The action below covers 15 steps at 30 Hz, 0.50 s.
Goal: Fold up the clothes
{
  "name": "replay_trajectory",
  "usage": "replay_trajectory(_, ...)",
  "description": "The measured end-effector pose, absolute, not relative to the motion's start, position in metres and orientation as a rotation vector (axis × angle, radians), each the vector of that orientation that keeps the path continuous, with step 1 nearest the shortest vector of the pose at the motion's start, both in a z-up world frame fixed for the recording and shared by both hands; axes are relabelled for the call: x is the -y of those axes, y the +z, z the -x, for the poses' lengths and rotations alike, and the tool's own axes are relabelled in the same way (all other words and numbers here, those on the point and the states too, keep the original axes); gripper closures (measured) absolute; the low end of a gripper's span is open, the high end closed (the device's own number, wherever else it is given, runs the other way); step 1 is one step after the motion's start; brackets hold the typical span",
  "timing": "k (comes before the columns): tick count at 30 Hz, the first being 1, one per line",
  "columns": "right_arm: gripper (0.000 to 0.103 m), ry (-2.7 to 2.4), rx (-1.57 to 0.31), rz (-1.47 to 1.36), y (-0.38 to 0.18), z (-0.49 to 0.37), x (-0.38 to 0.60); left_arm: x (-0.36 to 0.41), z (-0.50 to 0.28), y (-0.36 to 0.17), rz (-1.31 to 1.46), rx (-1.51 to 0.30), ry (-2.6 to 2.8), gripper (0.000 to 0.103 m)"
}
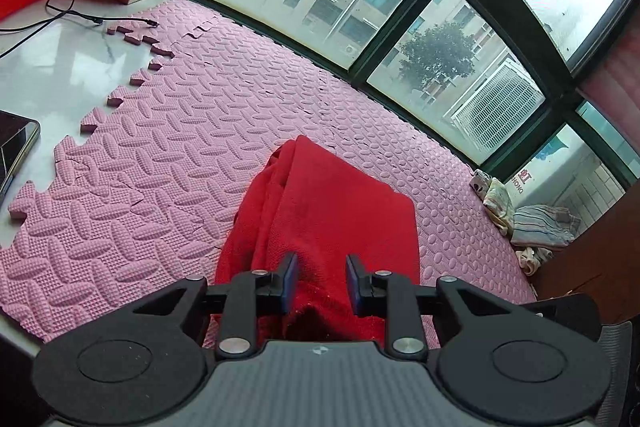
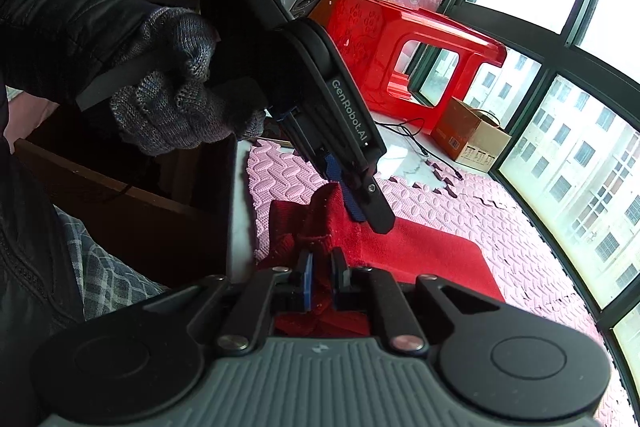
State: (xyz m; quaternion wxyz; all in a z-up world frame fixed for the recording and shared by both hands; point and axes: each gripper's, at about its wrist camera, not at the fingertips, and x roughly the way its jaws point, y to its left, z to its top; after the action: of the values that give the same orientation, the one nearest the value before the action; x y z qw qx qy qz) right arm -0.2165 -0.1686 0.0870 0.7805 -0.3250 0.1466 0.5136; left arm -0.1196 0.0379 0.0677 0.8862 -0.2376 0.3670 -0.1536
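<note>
The red garment [image 1: 320,219] lies on the pink foam mat [image 1: 152,131] under the window, already doubled into a thick oblong with layered edges along its left side. Over its near end, the left gripper [image 1: 322,281] stands with jaws apart and cloth between but not pinched; the right gripper [image 2: 320,279] has its jaws drawn narrow around a raised bunch of hem, apparently gripping it. To fold well, I judge both should hold matching corners and travel level.
</note>
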Motion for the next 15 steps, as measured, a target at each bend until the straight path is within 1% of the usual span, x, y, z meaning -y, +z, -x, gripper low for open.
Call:
replay_trajectory(7, 0.090, 1.110, -0.326, 0.682, 0.085, 0.218, 0.168, -0.016, 0.122, 0.091, 0.441, -0.693, -0.396, 0.075)
replay_trajectory(11, 0.084, 1.100, -0.322, 0.667, 0.086, 0.219, 0.171, 0.000, 0.116, 0.076, 0.426, -0.752, -0.444, 0.075)
replay_trajectory(15, 0.084, 1.076, -0.342, 0.627, 0.092, 0.223, 0.187, 0.001, 0.118, 0.068, 0.432, -0.772, -0.445, 0.075)
